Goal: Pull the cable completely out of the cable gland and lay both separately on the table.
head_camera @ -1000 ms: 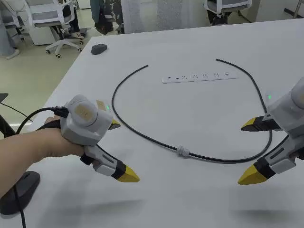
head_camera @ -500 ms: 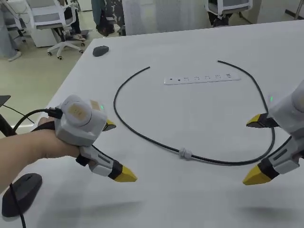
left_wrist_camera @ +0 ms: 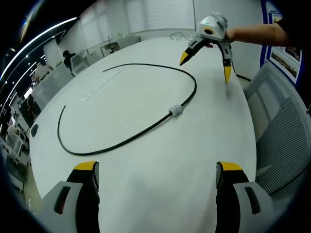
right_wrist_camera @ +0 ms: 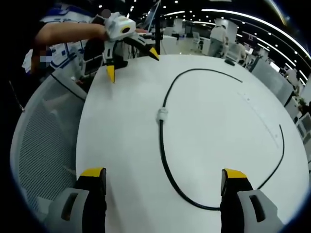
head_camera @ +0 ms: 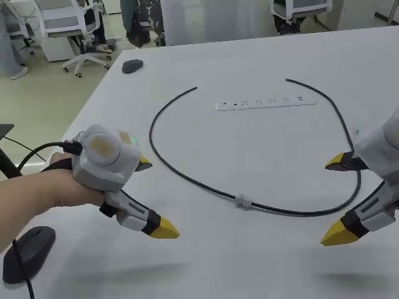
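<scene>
Left tongs point(head_camera: 156, 198) and right tongs point(head_camera: 332, 199) gape wide, gripping nothing, over the white counter point(head_camera: 262, 143). The long black cable point(head_camera: 199, 182) lies looped between them (small white plastic cable gland point(head_camera: 242, 201) threaded mid-length).

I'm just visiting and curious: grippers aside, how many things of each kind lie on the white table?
Cable: 1
Gland: 1
Power strip: 1
Mouse: 1
Total: 4
</scene>
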